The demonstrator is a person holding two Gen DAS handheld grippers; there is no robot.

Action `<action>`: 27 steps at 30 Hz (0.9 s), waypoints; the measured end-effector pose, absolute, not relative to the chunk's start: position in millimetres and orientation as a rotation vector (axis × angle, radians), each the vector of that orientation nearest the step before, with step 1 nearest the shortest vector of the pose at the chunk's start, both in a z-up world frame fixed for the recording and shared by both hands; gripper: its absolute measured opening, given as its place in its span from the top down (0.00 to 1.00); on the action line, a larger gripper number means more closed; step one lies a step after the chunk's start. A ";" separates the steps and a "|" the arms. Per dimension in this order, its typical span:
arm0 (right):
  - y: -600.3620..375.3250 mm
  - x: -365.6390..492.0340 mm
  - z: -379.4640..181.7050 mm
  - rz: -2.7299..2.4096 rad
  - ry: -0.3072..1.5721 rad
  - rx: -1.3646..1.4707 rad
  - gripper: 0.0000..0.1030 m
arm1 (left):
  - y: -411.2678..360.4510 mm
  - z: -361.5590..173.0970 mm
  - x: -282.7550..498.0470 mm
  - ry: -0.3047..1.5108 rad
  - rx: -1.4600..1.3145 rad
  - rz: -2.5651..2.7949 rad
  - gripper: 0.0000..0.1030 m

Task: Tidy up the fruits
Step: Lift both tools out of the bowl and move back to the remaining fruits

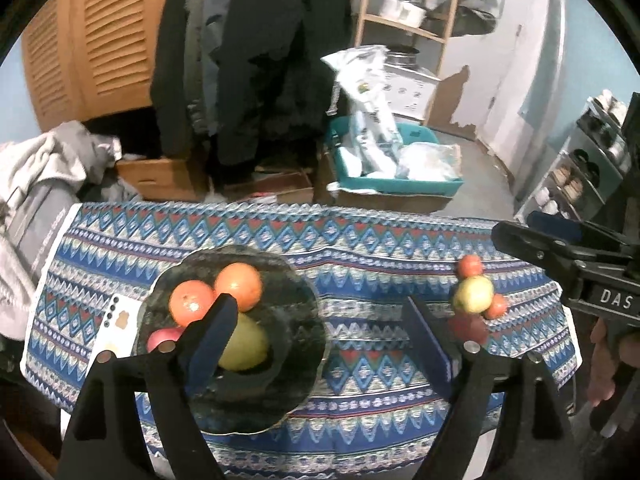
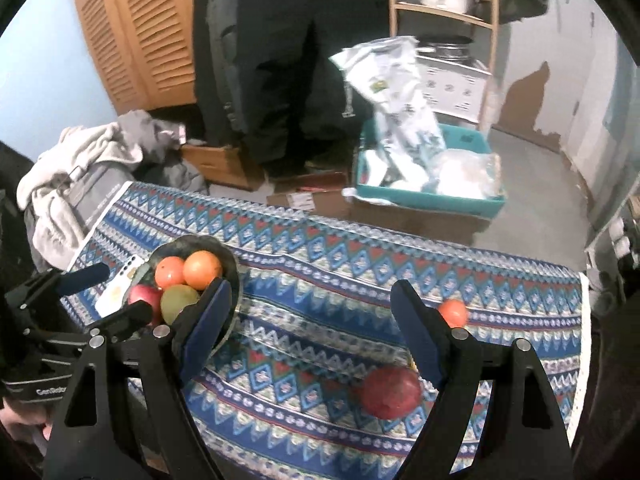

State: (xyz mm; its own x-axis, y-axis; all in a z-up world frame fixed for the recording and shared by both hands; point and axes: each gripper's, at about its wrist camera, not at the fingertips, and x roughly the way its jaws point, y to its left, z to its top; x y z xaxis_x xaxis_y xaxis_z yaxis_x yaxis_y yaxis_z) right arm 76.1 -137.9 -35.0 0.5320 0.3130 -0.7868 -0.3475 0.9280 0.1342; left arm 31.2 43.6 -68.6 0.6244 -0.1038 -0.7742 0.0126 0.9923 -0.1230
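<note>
A dark glass bowl [image 1: 296,364] on the patterned tablecloth holds two oranges [image 1: 238,286], a yellow-green fruit [image 1: 244,344] and a red apple [image 1: 162,338]. It also shows in the right wrist view [image 2: 234,280]. My left gripper [image 1: 320,340] is open and empty above the bowl's right side. On the cloth at the right lie a yellow-green apple [image 1: 474,294], small orange fruits [image 1: 470,266] and a red apple [image 1: 468,328]. My right gripper [image 2: 312,332] is open and empty, above a red apple [image 2: 392,392] and near a small orange fruit [image 2: 454,312].
A white phone [image 1: 116,328] lies left of the bowl. The table's far edge drops to cardboard boxes and a teal bin [image 1: 400,184] with bags. Clothes [image 1: 44,168] are piled at the left. A wooden shelf [image 2: 448,12] stands behind.
</note>
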 end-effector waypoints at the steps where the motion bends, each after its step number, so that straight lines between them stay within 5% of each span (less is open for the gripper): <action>1: -145.5 74.3 -33.8 0.384 0.928 -0.035 0.20 | 38.0 -67.1 30.9 0.891 -0.100 -0.075 0.17; 27: -277.8 44.7 -49.7 0.132 0.935 0.008 0.20 | -100.9 -84.6 45.5 0.958 0.026 -0.335 0.16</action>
State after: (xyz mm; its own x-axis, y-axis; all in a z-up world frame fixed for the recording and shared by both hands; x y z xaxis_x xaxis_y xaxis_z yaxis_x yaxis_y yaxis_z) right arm 44.7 -277.8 -49.7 0.5861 0.1167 -0.8018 -0.1100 0.9919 0.0640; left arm 45.4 -100.9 -84.6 0.5276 -0.2686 -0.8059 0.2918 0.9483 -0.1250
